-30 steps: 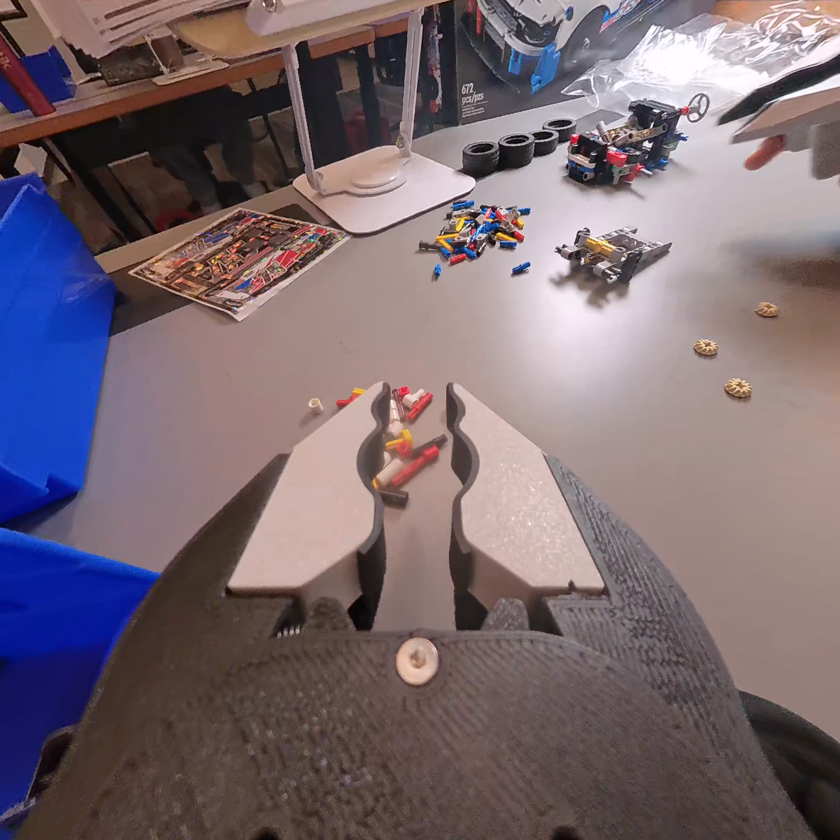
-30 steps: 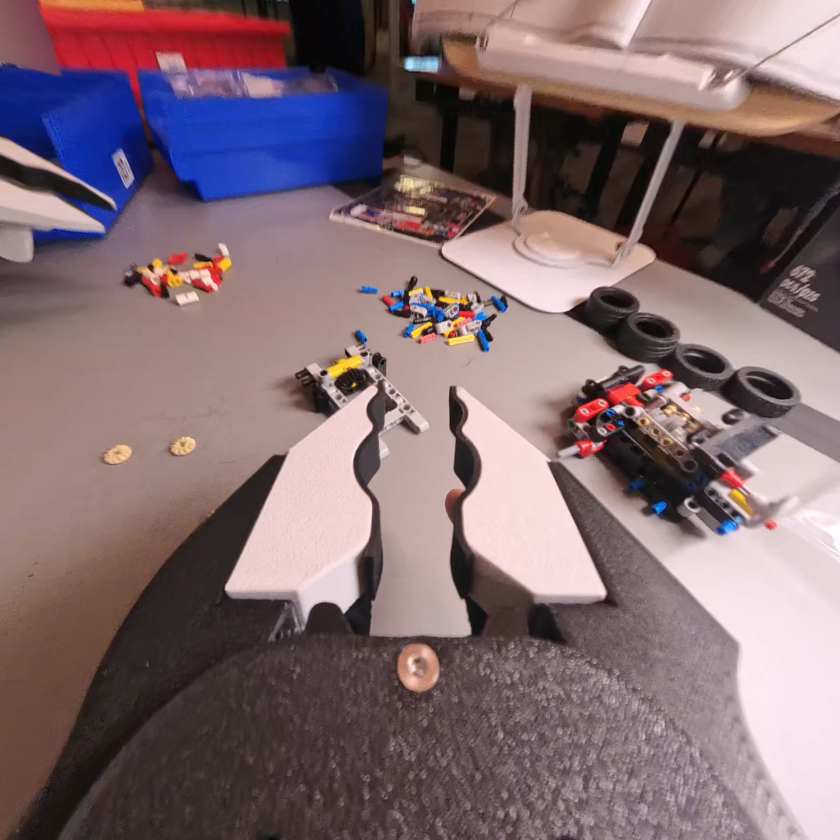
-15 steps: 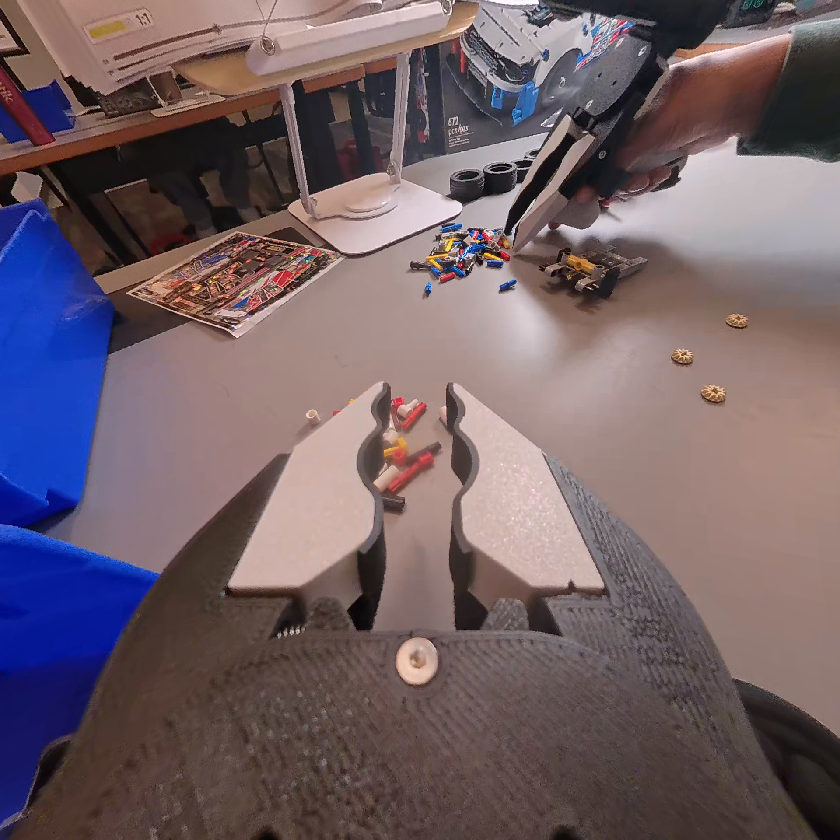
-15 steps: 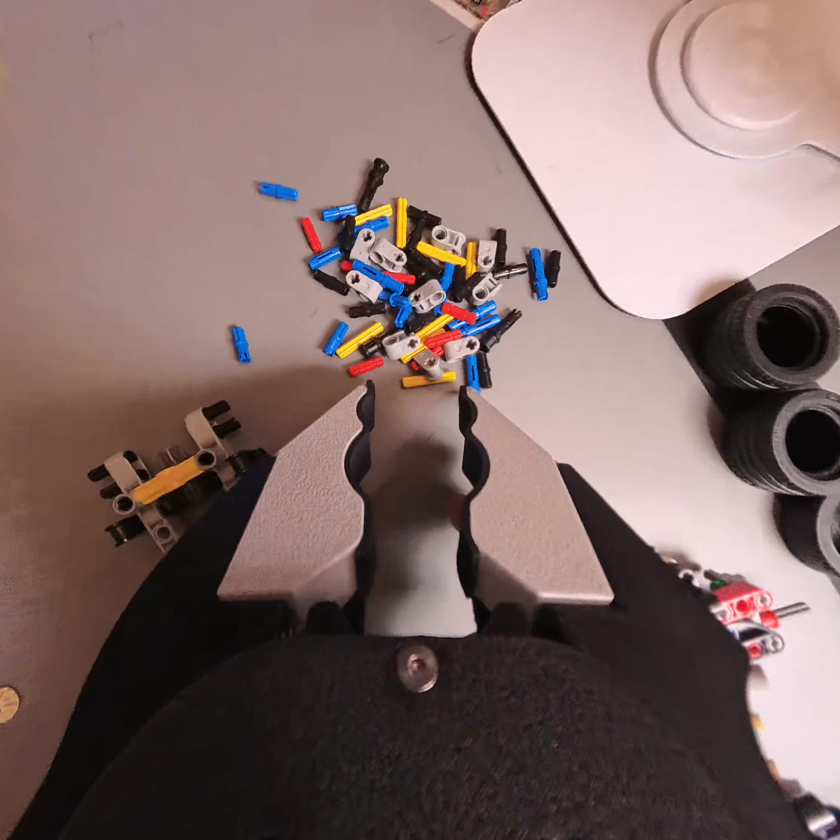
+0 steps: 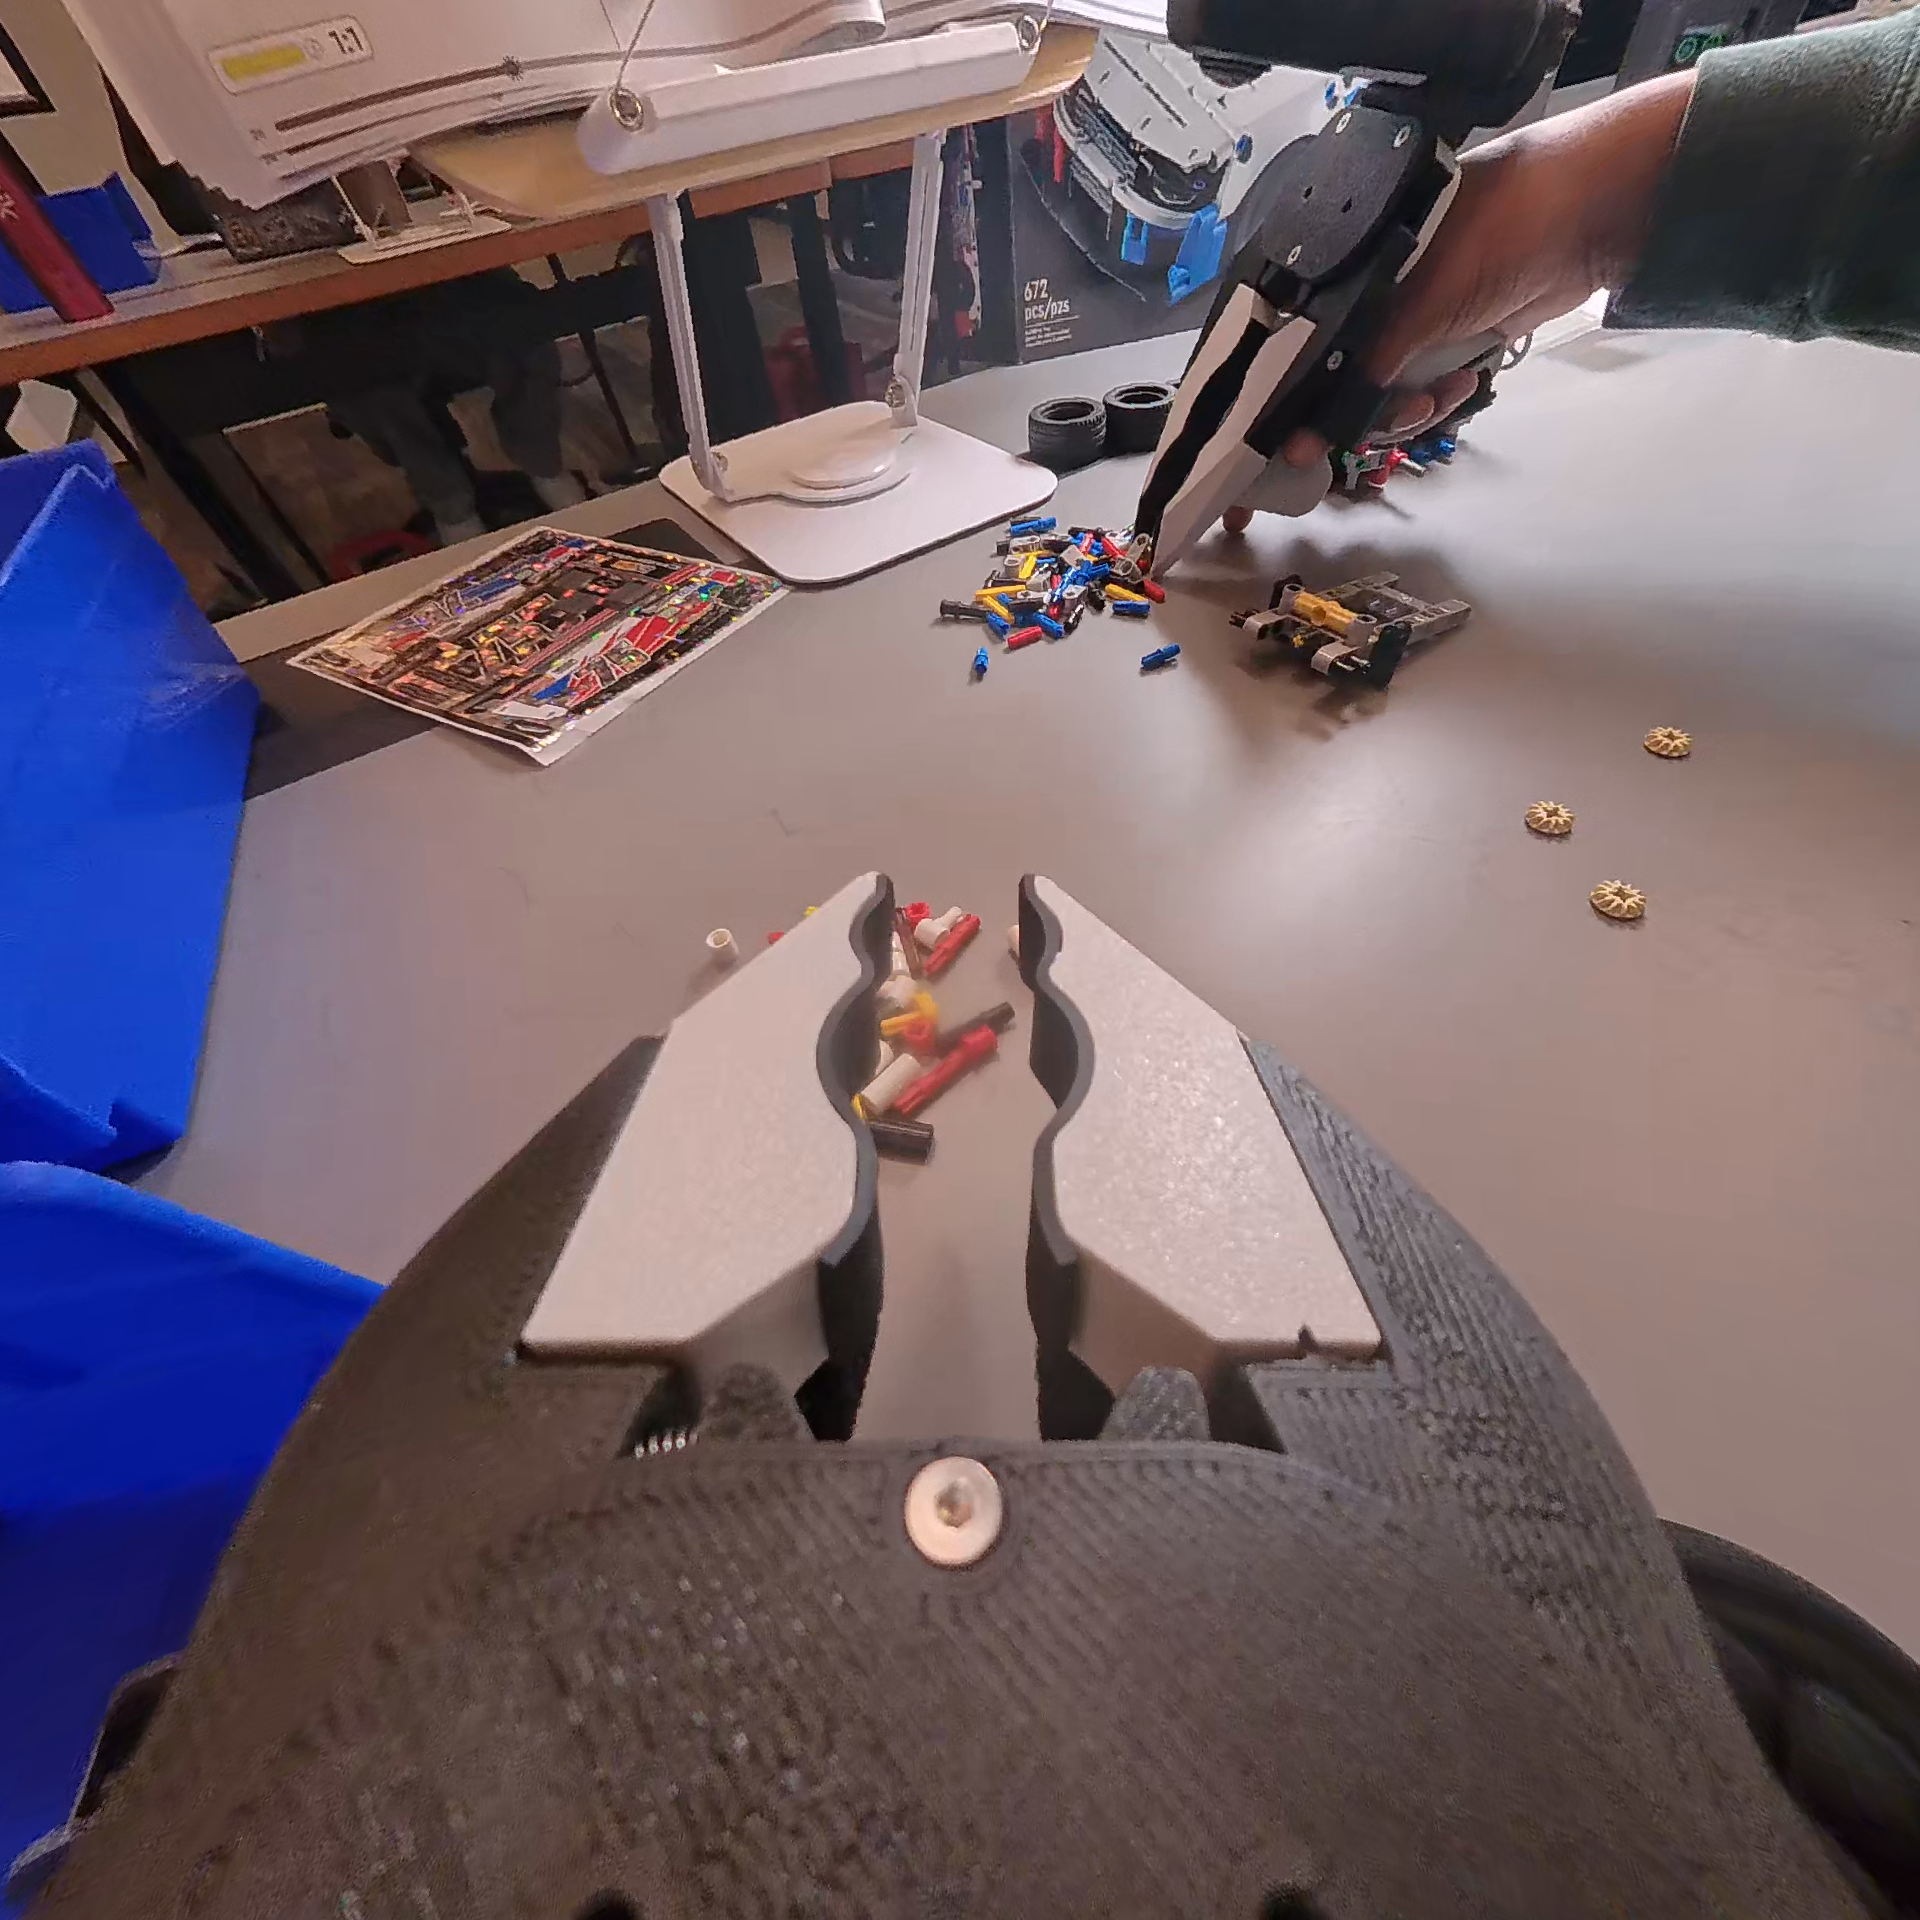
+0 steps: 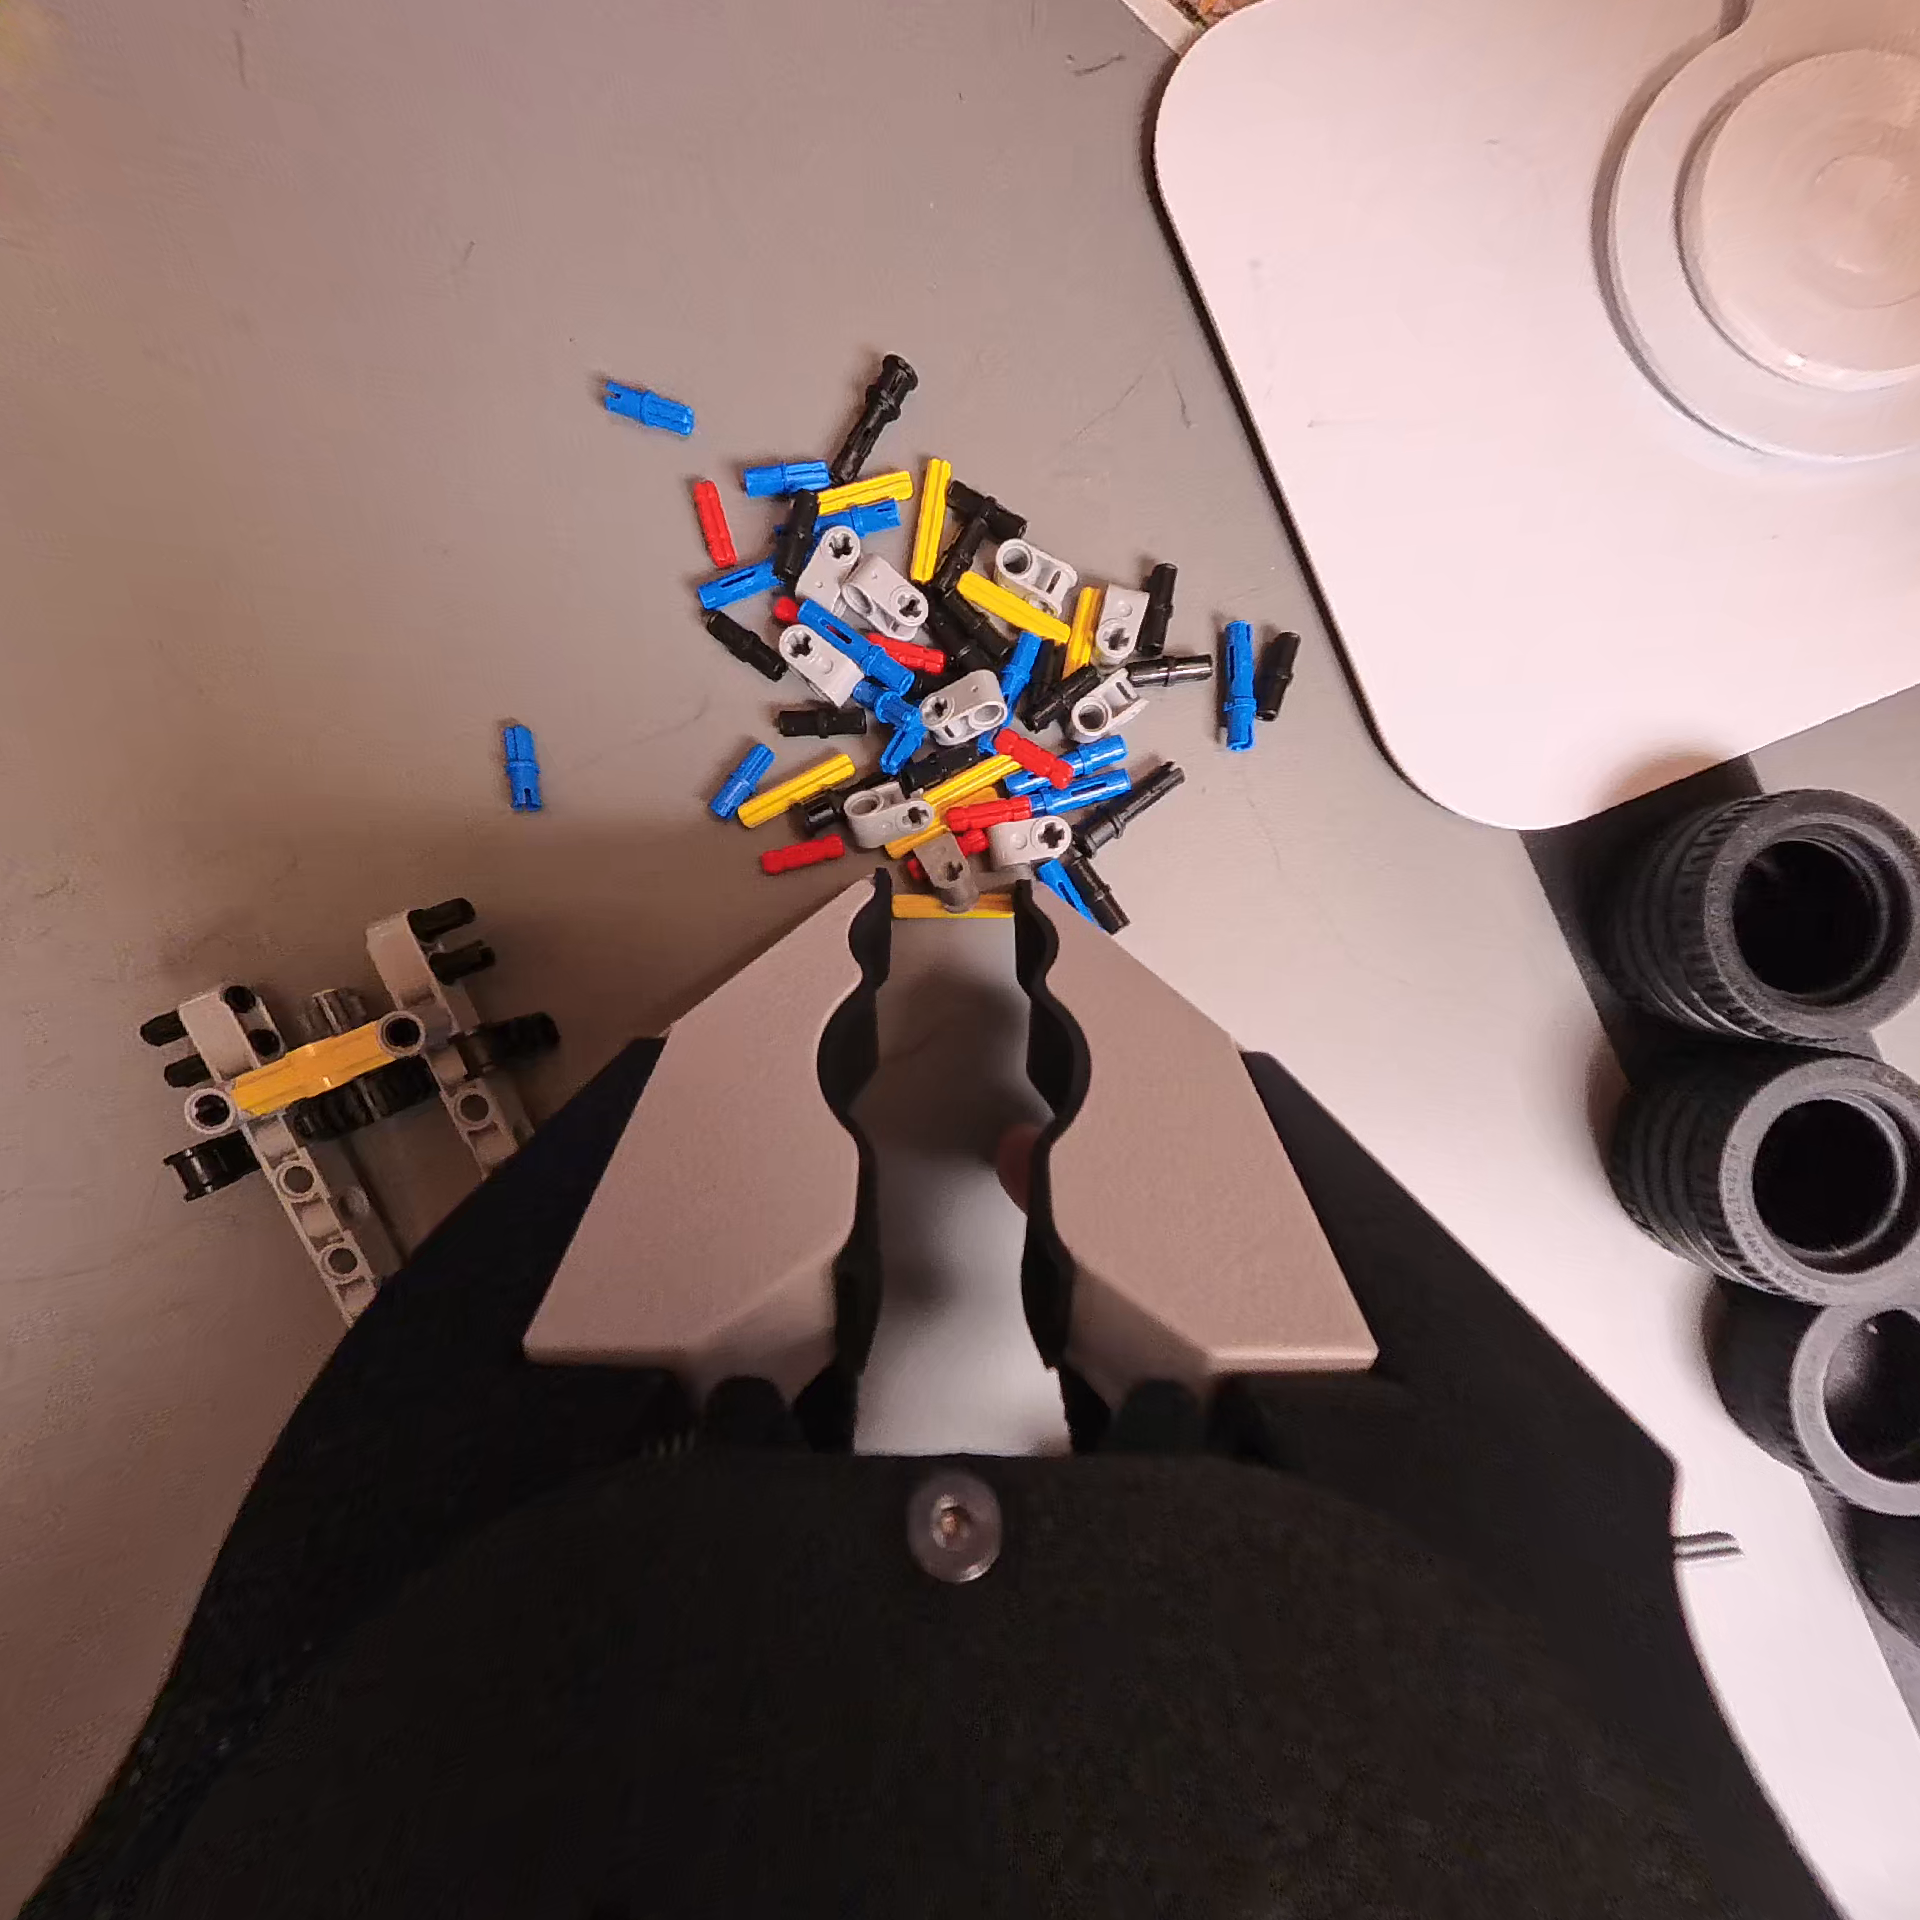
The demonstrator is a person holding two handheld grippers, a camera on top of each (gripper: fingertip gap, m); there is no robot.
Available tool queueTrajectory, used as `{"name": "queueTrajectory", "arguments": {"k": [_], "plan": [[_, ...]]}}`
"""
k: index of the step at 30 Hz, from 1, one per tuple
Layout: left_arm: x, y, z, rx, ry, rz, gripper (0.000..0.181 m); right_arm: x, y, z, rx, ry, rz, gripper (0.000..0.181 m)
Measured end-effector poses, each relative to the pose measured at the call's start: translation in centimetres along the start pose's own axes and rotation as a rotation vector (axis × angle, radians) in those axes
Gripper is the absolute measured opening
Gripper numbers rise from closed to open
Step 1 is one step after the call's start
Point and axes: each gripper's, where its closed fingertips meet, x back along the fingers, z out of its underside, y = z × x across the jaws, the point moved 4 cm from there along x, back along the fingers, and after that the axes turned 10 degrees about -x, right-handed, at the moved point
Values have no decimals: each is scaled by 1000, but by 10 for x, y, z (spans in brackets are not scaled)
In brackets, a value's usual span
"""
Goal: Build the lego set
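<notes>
My right gripper (image 6: pixel 953 891) is open and points straight down at the near edge of a pile of small blue, yellow, red, black and grey pins (image 6: pixel 956 644). A yellow pin (image 6: pixel 951 906) and a grey connector (image 6: pixel 951 868) lie between its tips. The left wrist view shows this gripper (image 5: pixel 1148 561) with its tips at the pile (image 5: pixel 1060 582). My left gripper (image 5: pixel 951 914) is open and empty, low over a second small pile of red, white and yellow pieces (image 5: pixel 925 1029). A small grey and yellow frame assembly (image 6: pixel 322 1081) (image 5: pixel 1351 623) lies on the grey table.
A white lamp base (image 6: pixel 1558 364) stands beyond the pins. Black tyres (image 6: pixel 1787 1039) sit to the right. Three tan gears (image 5: pixel 1616 899) lie right of my left gripper. A sticker sheet (image 5: pixel 540 634) and blue bins (image 5: pixel 94 790) are at the left. The grippers' ends are close to 30 cm from one another.
My right gripper swung over from the frame assembly, tipped down and lowered until its tips reached the edge of the pin pile. My left gripper has stayed almost still.
</notes>
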Motion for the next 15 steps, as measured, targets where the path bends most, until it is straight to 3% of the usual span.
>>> {"name": "queueTrajectory", "arguments": {"k": [7, 15], "plan": [[-1, -2, 1, -9, 7, 7, 22, 6, 0, 0, 20, 25, 32, 22], [-2, -2, 1, -11, 11, 11, 22, 38, 0, -24, 96, -53, 112, 22]]}}
